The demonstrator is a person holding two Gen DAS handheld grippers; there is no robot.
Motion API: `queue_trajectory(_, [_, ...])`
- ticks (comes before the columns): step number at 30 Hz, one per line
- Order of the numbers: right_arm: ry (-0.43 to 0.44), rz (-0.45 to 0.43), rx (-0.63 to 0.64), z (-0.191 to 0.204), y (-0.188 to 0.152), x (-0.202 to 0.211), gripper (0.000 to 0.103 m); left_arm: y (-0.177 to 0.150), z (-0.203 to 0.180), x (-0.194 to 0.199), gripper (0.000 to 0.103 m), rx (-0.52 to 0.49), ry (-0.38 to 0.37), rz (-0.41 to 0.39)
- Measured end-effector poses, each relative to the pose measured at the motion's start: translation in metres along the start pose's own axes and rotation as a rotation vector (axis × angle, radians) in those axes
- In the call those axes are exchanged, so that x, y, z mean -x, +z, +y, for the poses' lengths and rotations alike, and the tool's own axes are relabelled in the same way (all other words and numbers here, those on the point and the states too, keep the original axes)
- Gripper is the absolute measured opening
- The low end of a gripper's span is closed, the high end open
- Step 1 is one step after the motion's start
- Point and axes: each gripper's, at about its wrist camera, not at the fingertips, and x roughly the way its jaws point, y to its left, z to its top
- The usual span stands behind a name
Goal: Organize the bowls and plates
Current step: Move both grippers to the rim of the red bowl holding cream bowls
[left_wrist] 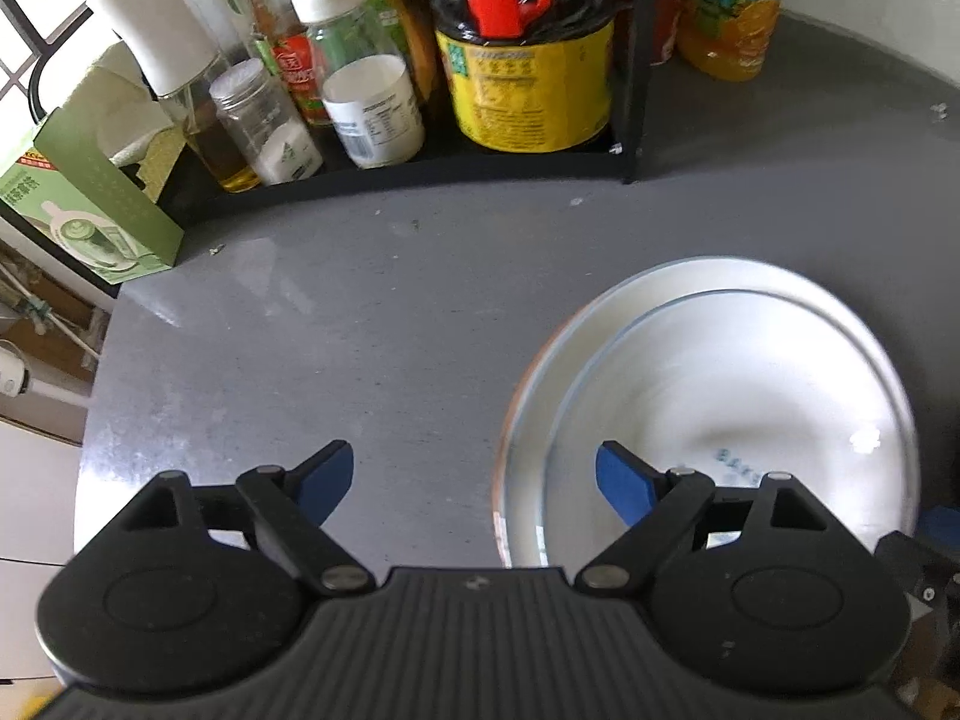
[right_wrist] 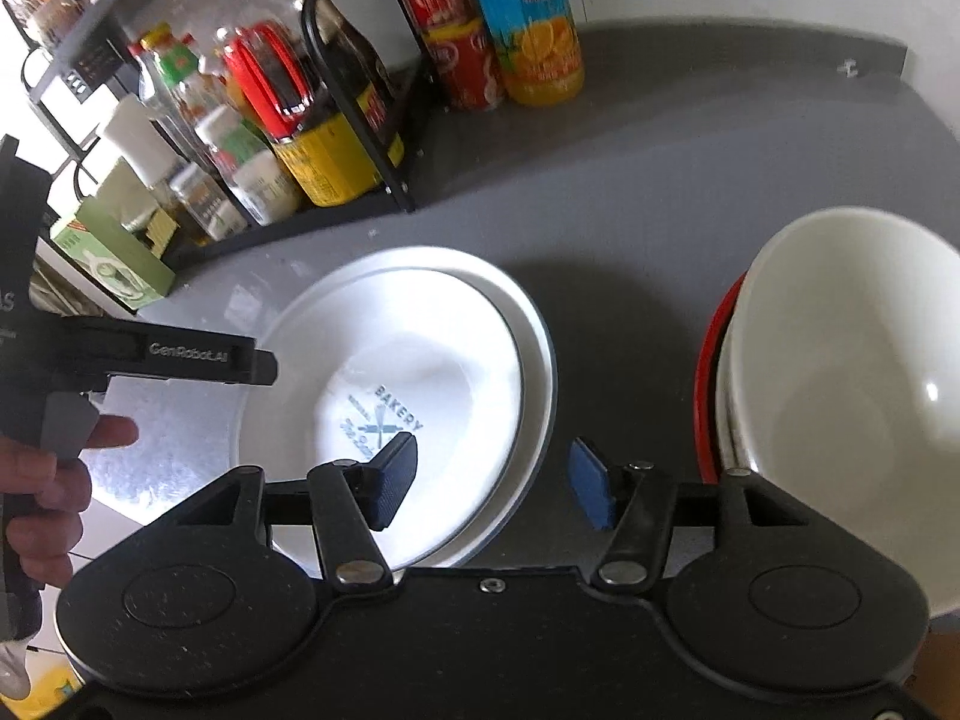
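Sat on a grey counter (right_wrist: 690, 138): a white plate (right_wrist: 420, 360) printed with "BAKERY", nested in a larger white plate (right_wrist: 537, 324) beneath it, the pair left of centre in the right wrist view. Stood well to the right of them: a white bowl (right_wrist: 840, 372), stacked on what looked like a metal bowl and a red one (right_wrist: 711, 372) under it, only rims showing. Hovered above the near right edge of the plates: the right gripper (right_wrist: 492, 474), jaws apart and gripping nothing, one blue pad over the printed plate and the other over bare counter. Hung over the counter just left of the same plates: the left gripper (left_wrist: 474, 480), jaws spread wide and empty, its right pad above the plate rim (left_wrist: 690, 300). Seen at the left edge of the right wrist view: a hand (right_wrist: 48, 480) wrapped round the handle of that left gripper. Ranged along the back: a black rack (right_wrist: 372, 138) packed with bottles and jars, a green box (right_wrist: 114, 252) at its left end, two red cans (right_wrist: 456, 42) and an orange juice bottle (right_wrist: 528, 18) to its right.
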Motion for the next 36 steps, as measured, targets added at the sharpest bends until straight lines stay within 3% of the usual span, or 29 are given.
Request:
queue_trajectory(5, [-0.011, -0.064, -0.027, 0.0, -0.002, 0.024, 0.065, 0.001, -0.009, 0.017, 0.088, -0.015, -0.021, -0.025])
queue_trajectory(19, [-0.042, -0.19, -0.099, -0.016, -0.017, 0.084, 0.101, 0.0, -0.023, 0.077, 0.089, -0.013, -0.083, -0.108])
queue_trajectory(31, [-0.068, -0.229, -0.181, -0.037, -0.038, 0.116, 0.103, -0.025, -0.029, 0.119, 0.09, -0.008, -0.106, -0.132])
queue_trajectory(36, [-0.088, -0.247, -0.227, -0.049, -0.047, 0.13, 0.103, -0.032, -0.036, 0.127, 0.095, 0.0, -0.138, -0.137])
